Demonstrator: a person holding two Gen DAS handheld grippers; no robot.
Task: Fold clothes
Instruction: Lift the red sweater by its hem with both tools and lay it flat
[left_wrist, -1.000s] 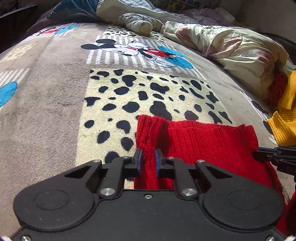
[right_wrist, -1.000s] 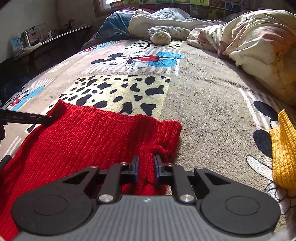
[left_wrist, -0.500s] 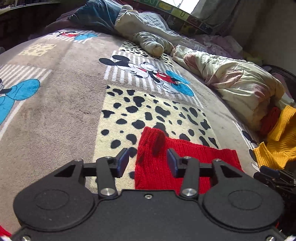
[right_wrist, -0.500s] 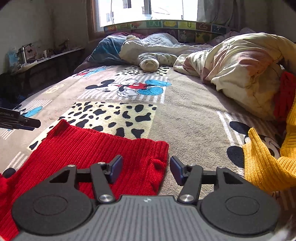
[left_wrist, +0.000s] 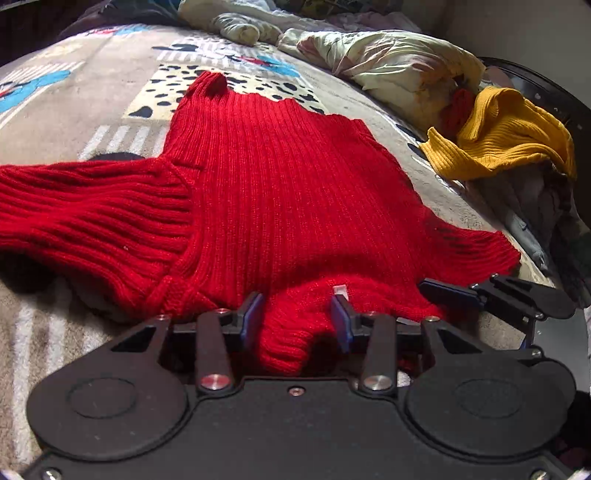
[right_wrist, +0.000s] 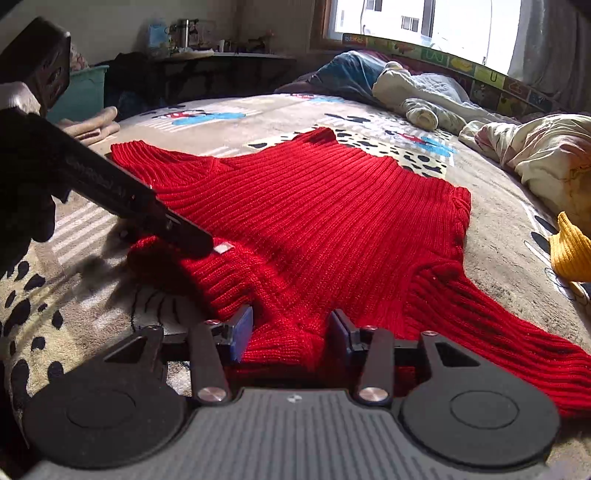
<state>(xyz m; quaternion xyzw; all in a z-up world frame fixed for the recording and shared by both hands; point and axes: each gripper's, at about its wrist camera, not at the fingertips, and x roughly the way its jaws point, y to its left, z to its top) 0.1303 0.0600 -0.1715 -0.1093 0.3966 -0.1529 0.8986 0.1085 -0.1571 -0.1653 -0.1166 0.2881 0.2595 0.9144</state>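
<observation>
Left wrist view: one red sweater (left_wrist: 280, 192), one yellow garment (left_wrist: 506, 136), both grippers' fingers (left_wrist: 255, 317) spread, unpinching.

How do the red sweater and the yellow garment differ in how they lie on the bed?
The red sweater is spread flat with its sleeves out; the yellow garment is crumpled in a heap. The red one lies mid-bed between both grippers; the yellow sits off at the edge, untouched. Both are ribbed knits.

Bed (right_wrist: 258, 114) under a cartoon-print blanket, dalmatian-spot panels. Rumpled pale quilt (right_wrist: 546, 155) at far right. Bright window (right_wrist: 424, 18) behind, grey curtain (right_wrist: 550, 40) beside it. Dark side shelf (right_wrist: 221, 70) with bottles along the pale wall; teal bin (right_wrist: 83, 92). Strong sunlight.
</observation>
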